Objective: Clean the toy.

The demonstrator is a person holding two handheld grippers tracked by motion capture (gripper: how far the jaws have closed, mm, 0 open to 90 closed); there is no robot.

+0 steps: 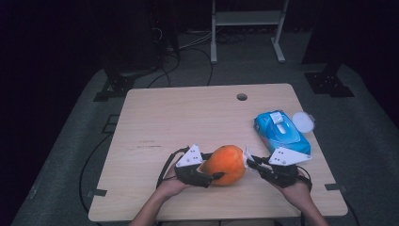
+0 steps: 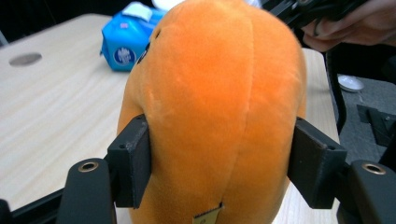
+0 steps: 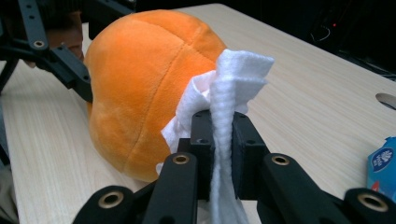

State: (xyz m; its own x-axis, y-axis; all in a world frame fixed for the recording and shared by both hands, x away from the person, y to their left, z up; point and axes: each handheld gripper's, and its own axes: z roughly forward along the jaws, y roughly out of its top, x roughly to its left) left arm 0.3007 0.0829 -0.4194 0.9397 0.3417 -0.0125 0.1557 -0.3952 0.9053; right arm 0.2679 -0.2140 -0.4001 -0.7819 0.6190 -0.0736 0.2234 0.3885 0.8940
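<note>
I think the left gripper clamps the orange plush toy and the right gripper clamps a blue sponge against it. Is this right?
Not quite. The right gripper holds a folded white wipe, not a blue sponge; the right gripper view shows it pinched between the shut jaws, against the orange plush toy. The blue thing is a wipe pack lying on the table. The left gripper does clamp the toy.

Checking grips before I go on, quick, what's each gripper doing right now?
Left gripper: fingers closed on the orange plush toy.
Right gripper: shut on a folded white wipe, held against the toy.
</note>
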